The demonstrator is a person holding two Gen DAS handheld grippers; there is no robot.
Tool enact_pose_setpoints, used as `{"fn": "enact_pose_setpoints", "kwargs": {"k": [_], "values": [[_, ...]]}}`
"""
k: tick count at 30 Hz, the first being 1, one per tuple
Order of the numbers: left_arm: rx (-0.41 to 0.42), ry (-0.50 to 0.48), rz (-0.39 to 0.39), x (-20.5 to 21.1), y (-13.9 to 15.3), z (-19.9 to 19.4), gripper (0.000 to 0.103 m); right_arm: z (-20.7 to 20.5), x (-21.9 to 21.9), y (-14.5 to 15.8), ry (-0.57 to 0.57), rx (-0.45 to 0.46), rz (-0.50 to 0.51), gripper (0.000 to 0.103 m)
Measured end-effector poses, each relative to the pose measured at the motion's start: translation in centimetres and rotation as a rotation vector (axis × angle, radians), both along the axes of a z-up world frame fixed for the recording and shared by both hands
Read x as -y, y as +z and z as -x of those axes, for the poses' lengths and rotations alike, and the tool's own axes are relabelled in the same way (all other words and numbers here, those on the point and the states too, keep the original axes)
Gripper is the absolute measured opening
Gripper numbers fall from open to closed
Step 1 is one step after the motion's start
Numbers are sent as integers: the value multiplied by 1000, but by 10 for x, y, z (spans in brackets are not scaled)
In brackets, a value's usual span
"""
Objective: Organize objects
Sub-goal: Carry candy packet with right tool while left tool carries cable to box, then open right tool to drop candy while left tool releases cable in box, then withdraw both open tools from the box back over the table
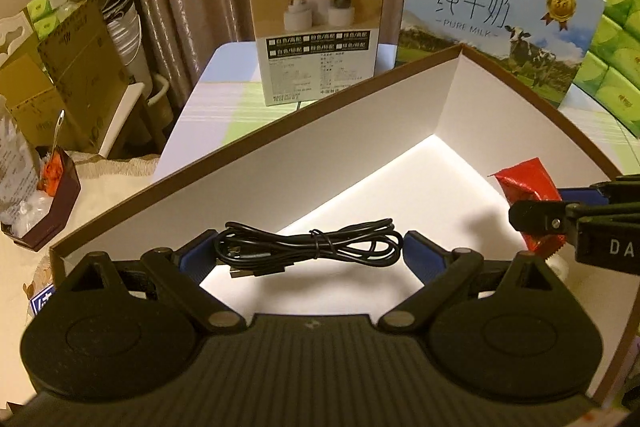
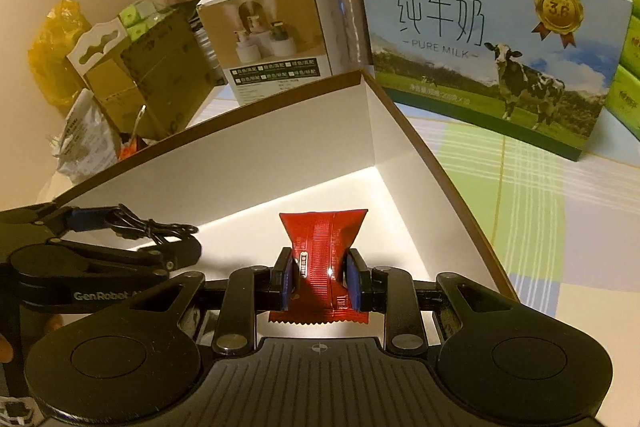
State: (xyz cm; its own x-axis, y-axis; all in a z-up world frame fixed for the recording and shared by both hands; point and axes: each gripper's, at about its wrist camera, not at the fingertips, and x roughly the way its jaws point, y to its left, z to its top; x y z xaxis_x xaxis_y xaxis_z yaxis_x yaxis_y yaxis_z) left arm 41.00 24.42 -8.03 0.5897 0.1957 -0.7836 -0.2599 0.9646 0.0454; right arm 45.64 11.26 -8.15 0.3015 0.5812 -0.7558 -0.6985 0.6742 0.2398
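Note:
A shallow box with white walls and a brown rim point(image 1: 360, 115) point(image 2: 280, 155) lies open on the table. My left gripper point(image 1: 308, 251) is shut on a coiled black cable point(image 1: 316, 245) and holds it over the box's near left part. It also shows in the right wrist view point(image 2: 132, 227), with the cable point(image 2: 160, 227) sticking out. My right gripper point(image 2: 320, 279) is shut on a red snack packet point(image 2: 320, 255) over the box's right part. In the left wrist view the right gripper point(image 1: 540, 223) comes in from the right with the packet point(image 1: 524, 183).
Behind the box stand a humidifier carton point(image 1: 316, 15) point(image 2: 272, 35) and a blue milk carton point(image 1: 500, 11) point(image 2: 488, 47) on a checked tablecloth point(image 2: 520, 187). Green tissue packs point(image 1: 612, 39) sit at the far right. Cardboard boxes point(image 1: 68, 67) and a small brown tray point(image 1: 44, 203) are on the left.

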Motion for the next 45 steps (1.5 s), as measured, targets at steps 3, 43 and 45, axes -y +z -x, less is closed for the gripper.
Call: {"fn": "enact_pose_setpoints", "kwargs": {"k": [3, 43, 45], "values": [[-14, 0, 14, -2, -4, -4, 96, 0, -2, -1, 2, 1, -1, 24], [18, 2, 58, 0, 42, 56, 99, 50, 50, 45, -4, 79, -86, 69], [24, 8, 70, 2, 48, 64, 99, 57, 55, 49, -11, 76, -88, 70]]}}
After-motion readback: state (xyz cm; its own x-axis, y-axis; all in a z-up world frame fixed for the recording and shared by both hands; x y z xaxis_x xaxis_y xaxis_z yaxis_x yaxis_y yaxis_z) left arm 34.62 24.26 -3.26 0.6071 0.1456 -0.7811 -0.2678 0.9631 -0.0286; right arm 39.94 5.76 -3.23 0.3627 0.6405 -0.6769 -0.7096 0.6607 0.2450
